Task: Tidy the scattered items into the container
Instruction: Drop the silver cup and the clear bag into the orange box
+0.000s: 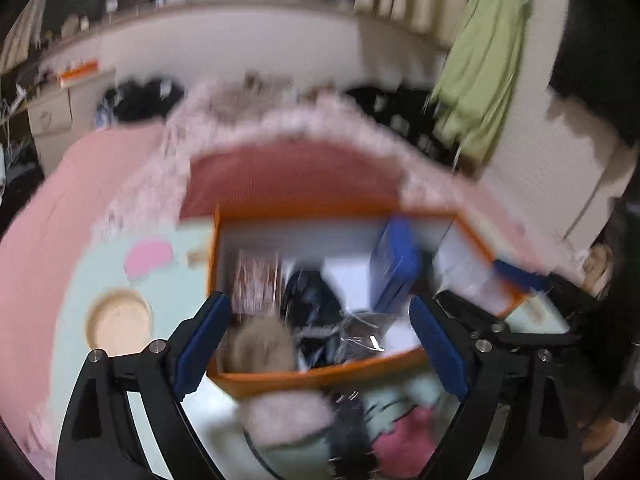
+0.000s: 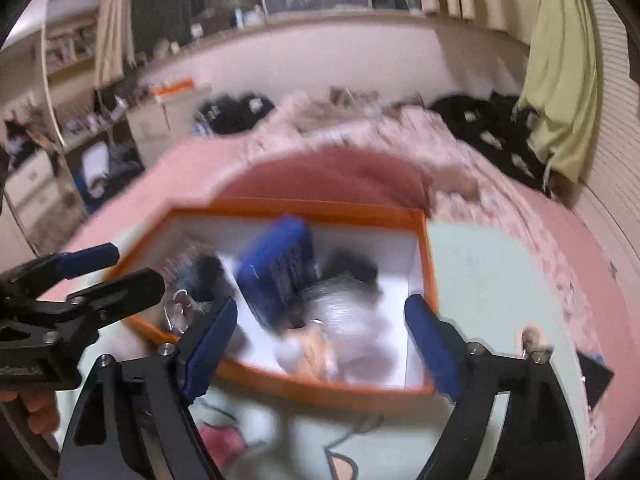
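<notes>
On a pale green mat (image 2: 480,280) spread over a pink bed (image 1: 48,240) stands one orange box (image 1: 320,376), white inside, and both views of it are smeared by blur. Its contents are hard to tell apart: one blue case (image 2: 276,268) tilts against the middle of the box, one dark bundle (image 1: 312,296) lies beside it, one crinkled clear wrapper (image 2: 344,312) sits near the front wall, and one reddish patterned packet (image 1: 256,280) leans at the left inner wall. What the wrapper holds cannot be made out.

The left gripper (image 1: 320,340) stands wide open above the box's near wall, nothing between its blue pads (image 1: 200,344). A tan furry item (image 1: 260,348) lies inside the near left corner, and a second pale furry item (image 1: 284,416) lies outside, just below the near wall, with a pink blurred thing (image 1: 404,440) beside it; both are partly cut off by the gripper's arms.

The right gripper (image 2: 320,340) is likewise spread wide over the box and holds nothing. At the left edge of its view the person's fingers (image 2: 36,412) show, mostly cropped.
</notes>
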Motion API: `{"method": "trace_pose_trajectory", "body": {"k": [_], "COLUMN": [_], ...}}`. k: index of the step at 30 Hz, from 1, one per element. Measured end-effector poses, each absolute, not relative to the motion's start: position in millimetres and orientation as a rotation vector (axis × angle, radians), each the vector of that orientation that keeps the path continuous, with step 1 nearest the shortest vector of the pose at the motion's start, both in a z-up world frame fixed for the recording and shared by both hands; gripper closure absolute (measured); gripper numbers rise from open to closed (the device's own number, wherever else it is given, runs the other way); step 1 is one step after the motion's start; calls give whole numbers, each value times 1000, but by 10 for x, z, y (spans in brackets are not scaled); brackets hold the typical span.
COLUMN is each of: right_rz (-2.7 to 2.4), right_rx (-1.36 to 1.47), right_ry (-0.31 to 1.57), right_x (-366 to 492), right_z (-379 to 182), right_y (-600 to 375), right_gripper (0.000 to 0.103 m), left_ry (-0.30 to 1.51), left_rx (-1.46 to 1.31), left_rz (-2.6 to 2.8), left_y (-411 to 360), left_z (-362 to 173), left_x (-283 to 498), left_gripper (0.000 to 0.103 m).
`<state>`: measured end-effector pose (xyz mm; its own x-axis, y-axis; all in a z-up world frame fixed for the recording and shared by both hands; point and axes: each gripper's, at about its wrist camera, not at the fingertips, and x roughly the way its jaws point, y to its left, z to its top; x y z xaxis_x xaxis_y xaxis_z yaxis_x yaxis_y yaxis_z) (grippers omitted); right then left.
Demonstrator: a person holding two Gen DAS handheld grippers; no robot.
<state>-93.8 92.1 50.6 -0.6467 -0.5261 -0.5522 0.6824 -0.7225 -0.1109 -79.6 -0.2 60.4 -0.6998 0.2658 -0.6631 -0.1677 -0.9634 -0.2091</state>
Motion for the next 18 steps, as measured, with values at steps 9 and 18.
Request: {"method": "trace_pose_trajectory", "body": {"k": [9, 18], "right_rz": [-2298, -2251], "right_rx": [674, 718], "right_ry": [386, 244], "right_x": [-980, -759], "right_z": [472, 708], "right_y": [933, 1163], "right_gripper": [14, 14], "left_ry": [-170, -328], "left_rx": [-982, -822], "left_rz": [2713, 2736], "left_y": [-34, -297], "left_z": [572, 906], "left_x": [-743, -319], "left_gripper": [12, 12]}}
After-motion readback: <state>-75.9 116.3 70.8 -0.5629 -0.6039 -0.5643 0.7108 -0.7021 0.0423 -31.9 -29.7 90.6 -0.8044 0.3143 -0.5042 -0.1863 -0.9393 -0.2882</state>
